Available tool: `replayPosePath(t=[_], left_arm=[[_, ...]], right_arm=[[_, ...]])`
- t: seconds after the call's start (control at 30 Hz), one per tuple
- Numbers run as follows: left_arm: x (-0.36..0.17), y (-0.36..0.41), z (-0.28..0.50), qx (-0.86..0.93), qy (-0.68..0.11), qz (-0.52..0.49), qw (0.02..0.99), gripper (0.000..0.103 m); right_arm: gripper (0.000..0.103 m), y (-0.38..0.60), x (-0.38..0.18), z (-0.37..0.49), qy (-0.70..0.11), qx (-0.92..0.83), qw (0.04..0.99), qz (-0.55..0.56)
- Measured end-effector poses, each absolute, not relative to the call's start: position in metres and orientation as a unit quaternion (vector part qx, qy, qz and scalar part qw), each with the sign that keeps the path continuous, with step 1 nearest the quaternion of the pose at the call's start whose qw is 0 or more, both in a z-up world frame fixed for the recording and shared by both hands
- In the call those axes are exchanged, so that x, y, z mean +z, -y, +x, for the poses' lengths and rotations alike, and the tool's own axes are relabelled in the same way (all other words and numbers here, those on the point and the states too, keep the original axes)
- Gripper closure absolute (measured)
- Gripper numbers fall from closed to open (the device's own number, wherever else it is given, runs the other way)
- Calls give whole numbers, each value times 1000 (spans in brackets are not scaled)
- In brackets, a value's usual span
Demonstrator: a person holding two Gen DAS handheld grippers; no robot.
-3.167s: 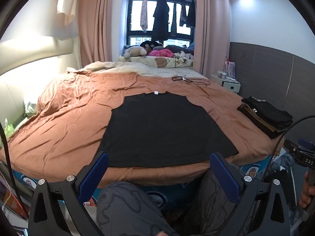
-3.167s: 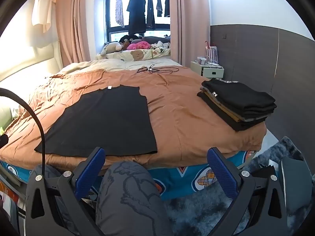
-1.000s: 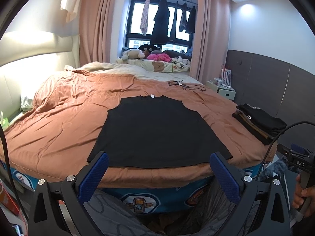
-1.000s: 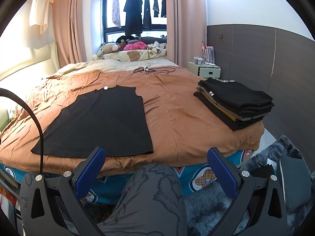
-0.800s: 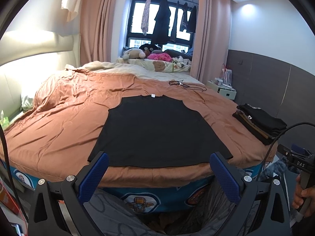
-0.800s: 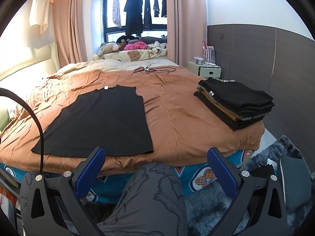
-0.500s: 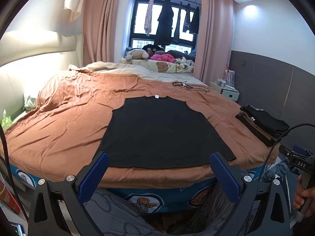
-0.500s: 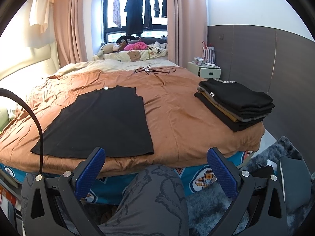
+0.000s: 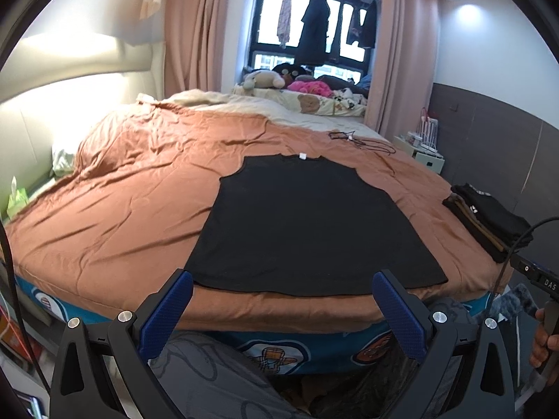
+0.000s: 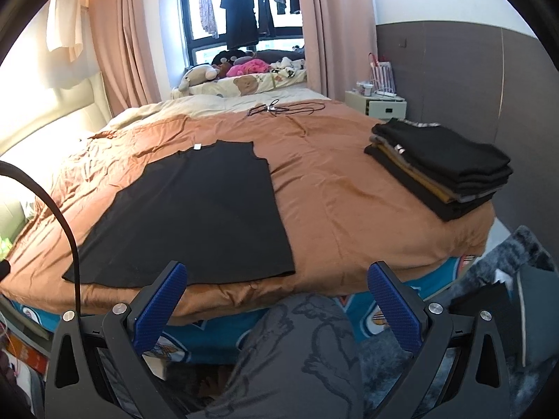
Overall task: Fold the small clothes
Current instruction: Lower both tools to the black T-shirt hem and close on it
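Both tongs are spread wide and hold nothing: the left gripper [image 9: 281, 300] hangs just short of the bed's near edge, squarely facing the hem of the black shirt [image 9: 311, 223], while the right gripper [image 10: 276, 291] sits off that hem's right corner. The shirt lies flat, collar away, probably smoothed so each corner can be pinched. Farther right of both, the folded stack [image 10: 440, 166] likely awaits it.

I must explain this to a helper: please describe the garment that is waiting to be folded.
On the brown bedspread, near its front edge, lies a black shirt spread flat. Unlike the folded stack at the right, it is unfolded, with a white neck label.
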State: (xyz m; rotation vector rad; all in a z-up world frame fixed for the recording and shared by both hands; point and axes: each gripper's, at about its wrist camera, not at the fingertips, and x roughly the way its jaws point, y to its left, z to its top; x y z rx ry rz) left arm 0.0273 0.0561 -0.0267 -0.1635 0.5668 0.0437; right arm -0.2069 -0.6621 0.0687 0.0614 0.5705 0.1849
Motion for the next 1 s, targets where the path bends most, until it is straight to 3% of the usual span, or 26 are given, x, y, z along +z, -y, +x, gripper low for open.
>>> replayPosePath(t=[0.27, 0.43, 0.57, 0.7, 1.0], left_arm=[[-43, -86, 51, 28, -296, -116, 948, 3], [-59, -112, 69, 42, -313, -151, 937, 19], [-73, -132, 81, 59, -326, -174, 927, 25], [-87, -149, 91, 74, -342, -193, 917, 35], [-123, -184, 110, 91, -380, -239, 889, 52]], right_arm=[[0, 668, 54, -172, -311, 117, 943, 36], [0, 668, 48, -155, -318, 116, 940, 44], [1, 670, 45, -145, -322, 117, 938, 46], [12, 666, 40, -132, -328, 124, 935, 50], [24, 677, 18, -100, -367, 122, 918, 82]])
